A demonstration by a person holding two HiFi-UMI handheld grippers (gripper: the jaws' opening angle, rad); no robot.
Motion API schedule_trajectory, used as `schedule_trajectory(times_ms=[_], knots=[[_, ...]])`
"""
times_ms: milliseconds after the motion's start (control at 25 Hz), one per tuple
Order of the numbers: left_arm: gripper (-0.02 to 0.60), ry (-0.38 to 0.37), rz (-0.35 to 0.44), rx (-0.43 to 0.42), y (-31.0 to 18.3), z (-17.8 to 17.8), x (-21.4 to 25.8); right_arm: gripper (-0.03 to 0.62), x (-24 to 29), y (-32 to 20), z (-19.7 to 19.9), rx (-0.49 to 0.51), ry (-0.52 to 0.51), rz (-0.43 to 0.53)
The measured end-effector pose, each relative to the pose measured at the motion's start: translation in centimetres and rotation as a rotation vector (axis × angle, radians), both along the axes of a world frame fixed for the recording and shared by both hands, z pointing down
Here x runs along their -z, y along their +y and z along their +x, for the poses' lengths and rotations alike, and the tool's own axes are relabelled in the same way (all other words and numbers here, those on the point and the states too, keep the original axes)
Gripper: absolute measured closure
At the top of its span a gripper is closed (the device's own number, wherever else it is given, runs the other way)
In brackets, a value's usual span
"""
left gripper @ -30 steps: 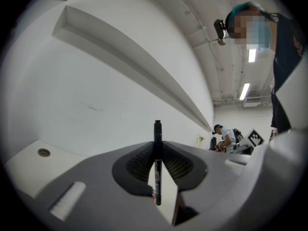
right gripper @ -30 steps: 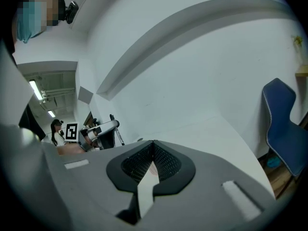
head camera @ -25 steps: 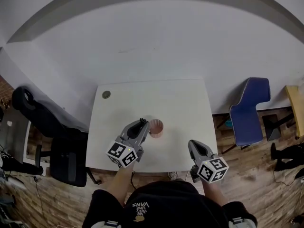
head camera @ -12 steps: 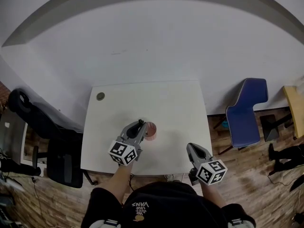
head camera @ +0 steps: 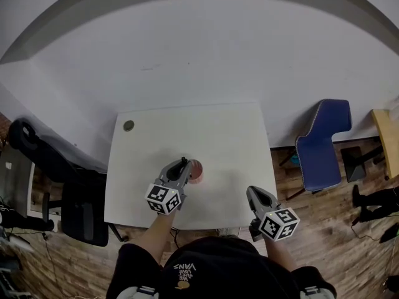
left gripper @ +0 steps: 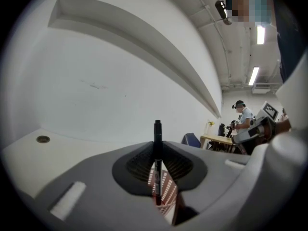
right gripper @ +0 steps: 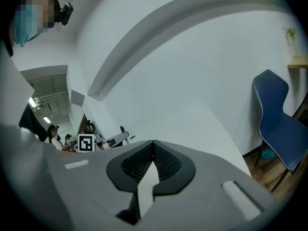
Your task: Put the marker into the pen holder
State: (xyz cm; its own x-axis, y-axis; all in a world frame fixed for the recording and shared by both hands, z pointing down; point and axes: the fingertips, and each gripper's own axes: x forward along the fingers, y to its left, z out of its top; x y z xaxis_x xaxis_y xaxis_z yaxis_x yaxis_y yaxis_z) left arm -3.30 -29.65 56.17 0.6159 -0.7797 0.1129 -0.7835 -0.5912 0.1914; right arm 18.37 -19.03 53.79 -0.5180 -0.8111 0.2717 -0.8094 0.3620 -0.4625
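A black marker (left gripper: pixel 157 143) stands upright between the jaws of my left gripper (head camera: pixel 181 166), which is shut on it. Its lower end hangs over the mouth of the pink slotted pen holder (left gripper: pixel 163 189). In the head view the pen holder (head camera: pixel 196 171) sits on the white table (head camera: pixel 212 136), right beside the left gripper's tips. My right gripper (head camera: pixel 257 198) hovers over the table's near right corner, jaws shut with nothing between them (right gripper: pixel 153 148).
A small round disc (head camera: pixel 128 126) lies at the table's far left corner. A black office chair (head camera: pixel 68 195) stands left of the table, a blue chair (head camera: pixel 321 142) to the right. A white wall runs behind the table. People stand in the background.
The left gripper with the marker has stayed at the pen holder. The head camera shifted slightly, so the table sits a little further left in view. The right gripper kept its place.
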Motion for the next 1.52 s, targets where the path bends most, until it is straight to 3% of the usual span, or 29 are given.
schedule_trajectory(times_ms=[800,1520], knots=[[0.476,-0.122,-0.105,-0.026,-0.4,0.3,-4.1,0.592,-0.4,-1.5,-0.8,0.010,0.006,-0.010],[0.476,-0.169,-0.156,-0.034,-0.9,0.0,-5.6,0.592,-0.9,-2.0,-1.6,0.014,0.011,-0.022]])
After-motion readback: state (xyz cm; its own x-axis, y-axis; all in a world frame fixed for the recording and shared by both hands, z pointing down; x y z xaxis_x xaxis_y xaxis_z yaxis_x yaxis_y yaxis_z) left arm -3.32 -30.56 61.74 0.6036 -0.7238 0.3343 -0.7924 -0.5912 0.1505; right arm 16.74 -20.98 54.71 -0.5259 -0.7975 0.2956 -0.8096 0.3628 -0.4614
